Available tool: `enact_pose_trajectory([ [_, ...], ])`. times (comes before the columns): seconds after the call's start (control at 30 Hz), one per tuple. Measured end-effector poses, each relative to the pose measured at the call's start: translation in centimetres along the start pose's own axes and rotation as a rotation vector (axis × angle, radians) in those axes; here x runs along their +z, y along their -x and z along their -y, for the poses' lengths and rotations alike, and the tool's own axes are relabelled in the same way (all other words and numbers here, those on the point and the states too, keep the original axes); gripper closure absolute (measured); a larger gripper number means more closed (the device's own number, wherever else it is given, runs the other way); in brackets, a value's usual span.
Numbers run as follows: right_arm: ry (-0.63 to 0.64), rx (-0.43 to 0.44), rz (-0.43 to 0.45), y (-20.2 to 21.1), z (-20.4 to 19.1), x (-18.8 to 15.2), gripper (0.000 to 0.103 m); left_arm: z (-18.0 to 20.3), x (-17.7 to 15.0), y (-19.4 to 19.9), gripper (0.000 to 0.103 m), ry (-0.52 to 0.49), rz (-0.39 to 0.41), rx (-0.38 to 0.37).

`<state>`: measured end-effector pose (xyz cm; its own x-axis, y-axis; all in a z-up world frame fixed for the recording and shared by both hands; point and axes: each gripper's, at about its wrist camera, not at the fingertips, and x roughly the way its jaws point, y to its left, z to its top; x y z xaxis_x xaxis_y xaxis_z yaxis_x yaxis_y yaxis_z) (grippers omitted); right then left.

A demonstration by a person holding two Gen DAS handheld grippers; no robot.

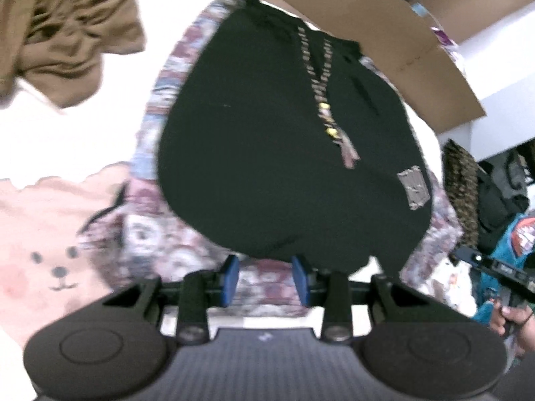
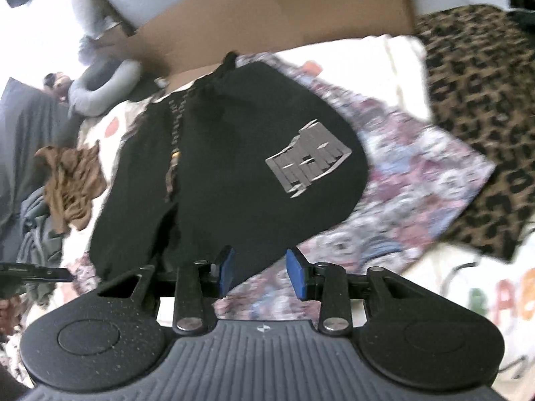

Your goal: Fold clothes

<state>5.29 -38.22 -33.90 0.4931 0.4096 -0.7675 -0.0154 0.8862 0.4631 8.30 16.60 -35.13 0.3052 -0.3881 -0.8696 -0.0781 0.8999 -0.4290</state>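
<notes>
In your left wrist view, nearest the lens are your left tongs (image 1: pixel 264 279), their blue pads (image 1: pixel 231 277) standing apart with nothing between them, hovering at the near hem of the black shorts (image 1: pixel 284 153). The shorts fill the middle of the frame, lying flat on a patterned pink-and-blue cloth (image 1: pixel 160 234) that shows around their left and lower edges. A striped drawstring (image 1: pixel 321 83) runs down their upper right part, and a grey patch (image 1: pixel 414 187) sits at their right edge. A crumpled brown garment (image 1: pixel 63 40) lies in the upper left, well apart from the shorts. A pink bear print (image 1: pixel 57 267) shows on the white bedding at lower left. A cardboard sheet (image 1: pixel 384 43) crosses the upper right. At the far right edge your other hand (image 1: pixel 515 320) grips a black tool.

In your right wrist view, the right tongs (image 2: pixel 260 275) come first, pads (image 2: pixel 296 275) apart and empty, over the lower edge of the shorts (image 2: pixel 234 153). The grey patch (image 2: pixel 309 162) sits right of centre. The patterned cloth (image 2: pixel 401 180) spreads to the right beneath them. A leopard-print fabric (image 2: pixel 478 117) fills the upper right, the cardboard (image 2: pixel 284 16) the top, and the brown garment (image 2: pixel 72 183) lies at the left.
</notes>
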Motion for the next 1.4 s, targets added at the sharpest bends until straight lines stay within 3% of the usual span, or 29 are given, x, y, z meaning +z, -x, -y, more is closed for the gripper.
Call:
enact_pose_trajectory([
  [0.53, 0.166, 0.209, -0.245, -9.0, -6.4, -2.5, 0.062, -5.7, -1.3, 0.3, 0.067, 0.031, 0.065, 0.181],
  [0.77, 0.271, 0.264, -0.326, -12.8, -9.9, -3.8, 0.057, -6.1, -0.9, 2.0, 0.067, -0.045, 0.138, 0.266],
  [1.03, 0.310, 0.274, -0.356, -14.4, -11.3, -3.9, 0.055, -6.5, 0.7, 0.5, 0.067, -0.195, 0.054, 0.325],
  [1.23, 0.313, 0.267, -0.363, -14.4, -11.0, -4.1, 0.054, -5.3, 0.3, -2.8, 0.071, -0.388, -0.060, 0.366],
  [1.4, 0.338, 0.258, -0.369, -14.4, -11.1, -4.1, 0.054, -4.9, 0.4, -3.5, 0.068, -0.459, -0.072, 0.386],
])
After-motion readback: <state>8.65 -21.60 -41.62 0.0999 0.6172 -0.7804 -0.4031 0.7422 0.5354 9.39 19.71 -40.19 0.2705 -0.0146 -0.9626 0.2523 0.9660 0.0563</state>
